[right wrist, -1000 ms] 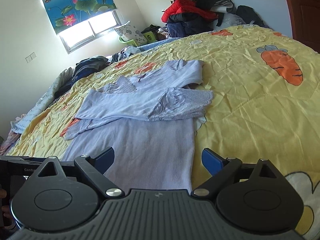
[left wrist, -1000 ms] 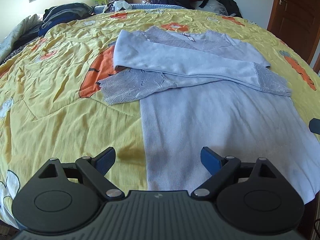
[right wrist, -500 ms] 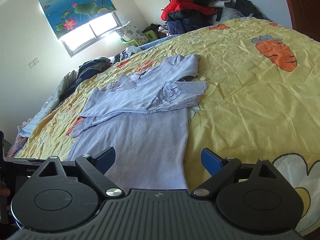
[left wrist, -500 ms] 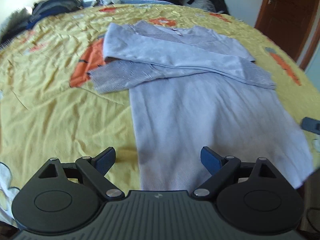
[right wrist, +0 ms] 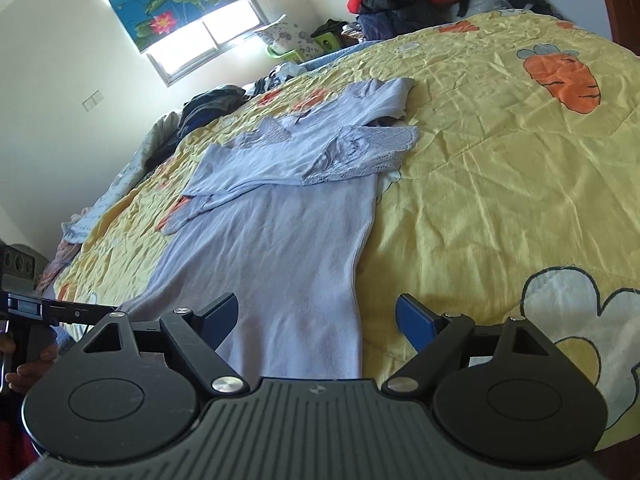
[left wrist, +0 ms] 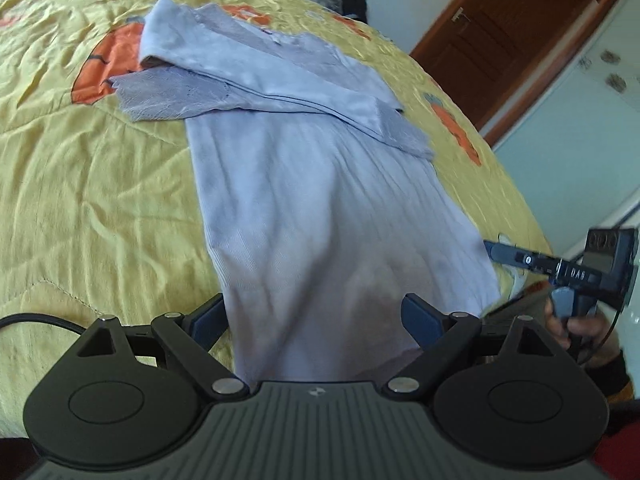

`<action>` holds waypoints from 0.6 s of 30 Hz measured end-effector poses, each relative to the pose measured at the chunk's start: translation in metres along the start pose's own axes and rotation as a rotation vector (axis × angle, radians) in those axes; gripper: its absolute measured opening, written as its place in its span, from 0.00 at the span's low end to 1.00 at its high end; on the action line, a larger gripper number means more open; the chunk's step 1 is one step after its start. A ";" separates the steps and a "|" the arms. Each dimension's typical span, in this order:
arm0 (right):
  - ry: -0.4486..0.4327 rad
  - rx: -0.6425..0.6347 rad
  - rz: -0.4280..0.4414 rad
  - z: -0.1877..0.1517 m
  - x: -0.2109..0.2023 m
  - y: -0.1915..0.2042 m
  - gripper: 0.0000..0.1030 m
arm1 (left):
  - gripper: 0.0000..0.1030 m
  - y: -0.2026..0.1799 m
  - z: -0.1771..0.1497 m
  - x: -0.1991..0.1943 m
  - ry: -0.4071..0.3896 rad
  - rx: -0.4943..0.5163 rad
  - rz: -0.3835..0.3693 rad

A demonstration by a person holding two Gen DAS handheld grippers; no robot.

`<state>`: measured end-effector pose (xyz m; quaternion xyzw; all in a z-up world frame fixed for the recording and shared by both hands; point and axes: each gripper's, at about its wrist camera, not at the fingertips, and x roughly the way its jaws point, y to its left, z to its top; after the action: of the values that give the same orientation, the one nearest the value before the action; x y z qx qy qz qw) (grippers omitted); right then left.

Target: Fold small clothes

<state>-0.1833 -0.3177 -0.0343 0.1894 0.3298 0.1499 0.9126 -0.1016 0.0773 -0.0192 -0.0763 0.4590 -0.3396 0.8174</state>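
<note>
Lilac top (left wrist: pixel 312 208) on bed (left wrist: pixel 100 200): soft, light, floppy; best grabbed at hem corners. Left gripper (left wrist: pixel 316 312) wide, empty. Right gripper (right wrist: pixel 316 312) closing over hem edge, no grip yet.

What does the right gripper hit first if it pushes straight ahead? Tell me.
Probably the lavender top's lower right side edge, which lies between the closing, still empty jaws of the right gripper; the yellow quilt is underneath. Depth is uncertain.

left wrist: low over hem, facing collar | right wrist: likewise | shared: sweater (left wrist: pixel 320 200), bedspread (right wrist: pixel 500 180)
</note>
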 end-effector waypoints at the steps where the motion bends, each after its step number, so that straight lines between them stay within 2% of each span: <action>1: 0.008 -0.011 0.007 -0.001 -0.001 0.001 0.83 | 0.90 -0.002 -0.002 -0.001 0.003 0.015 0.003; 7: 0.051 -0.017 0.148 -0.007 -0.006 -0.002 0.83 | 0.90 0.003 -0.004 -0.003 -0.004 0.008 -0.027; 13: 0.055 0.087 0.327 -0.006 -0.001 -0.021 0.83 | 0.89 0.004 -0.001 0.002 -0.018 -0.026 -0.074; 18: 0.077 0.091 0.332 -0.003 -0.002 -0.024 0.73 | 0.89 -0.002 -0.007 0.001 -0.002 0.010 -0.079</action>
<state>-0.1835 -0.3390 -0.0462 0.2765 0.3351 0.2905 0.8526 -0.1073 0.0767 -0.0230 -0.0905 0.4531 -0.3739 0.8042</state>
